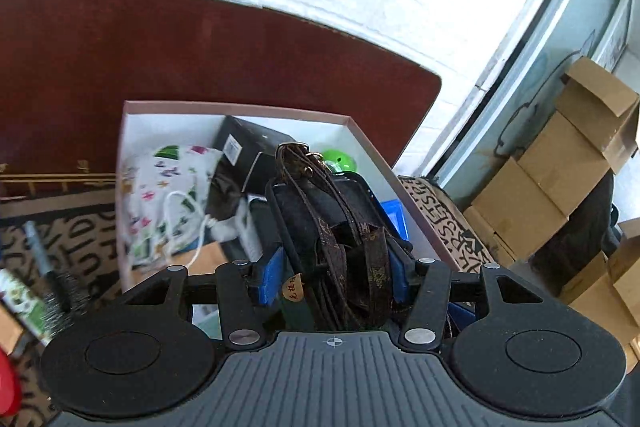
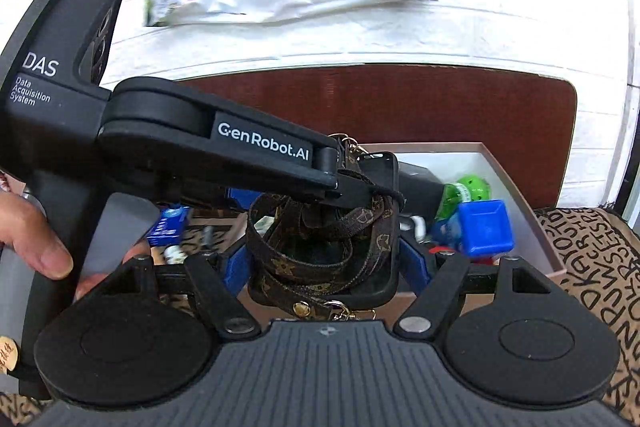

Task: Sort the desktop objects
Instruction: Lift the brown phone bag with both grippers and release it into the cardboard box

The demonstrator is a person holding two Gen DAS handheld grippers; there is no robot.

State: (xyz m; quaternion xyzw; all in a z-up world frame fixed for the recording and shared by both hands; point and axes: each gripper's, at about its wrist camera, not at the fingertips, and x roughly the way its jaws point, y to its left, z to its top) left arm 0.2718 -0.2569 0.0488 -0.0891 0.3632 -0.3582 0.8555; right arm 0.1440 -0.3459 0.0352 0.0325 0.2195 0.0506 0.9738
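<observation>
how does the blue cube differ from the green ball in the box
The blue cube is flat-sided with sharp edges and a recessed square face; the green ball is round and dotted with dark holes. The cube looks opaque and solid blue, while the ball is a glossy, brighter green. The cube lies nearer the right-wrist camera, the ball behind it. Both sit inside the white box.

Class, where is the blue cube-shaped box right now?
In the right wrist view, the blue cube-shaped box sits inside the open storage box, toward its right wall, just below the green perforated ball.
</observation>
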